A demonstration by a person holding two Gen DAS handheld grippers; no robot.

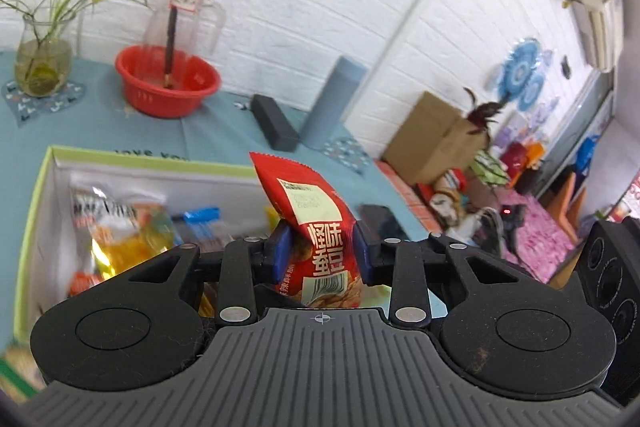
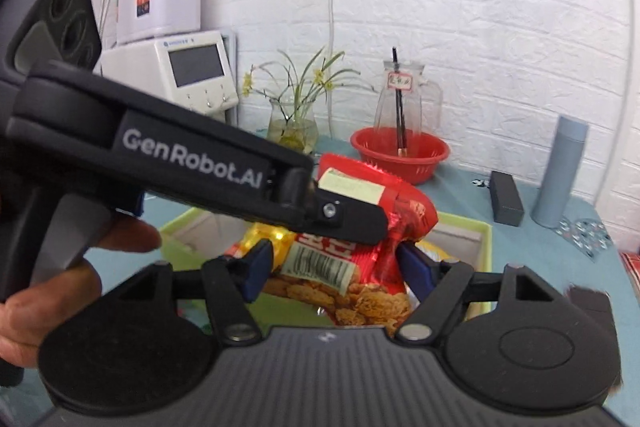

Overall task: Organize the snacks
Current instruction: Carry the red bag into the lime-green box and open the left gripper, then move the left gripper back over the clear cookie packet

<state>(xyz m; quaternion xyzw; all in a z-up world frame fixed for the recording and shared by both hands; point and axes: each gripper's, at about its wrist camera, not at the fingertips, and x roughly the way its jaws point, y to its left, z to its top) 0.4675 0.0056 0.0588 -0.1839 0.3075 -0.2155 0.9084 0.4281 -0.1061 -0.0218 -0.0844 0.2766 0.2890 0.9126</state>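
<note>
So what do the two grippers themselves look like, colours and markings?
Both are matte black plastic with blue finger pads, silver pivot screws and a ribbed grey base bearing a small crosshair mark. The left gripper shows white "GenRobot.AI" lettering on its side in the right wrist view. The right gripper looks identical. No cables visible.

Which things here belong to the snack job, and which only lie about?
Job: red snack bag, left gripper shut on it, right gripper, box holding snacks.
Lying about: red basin, vase, glass jug, grey bottle, black case.
</note>
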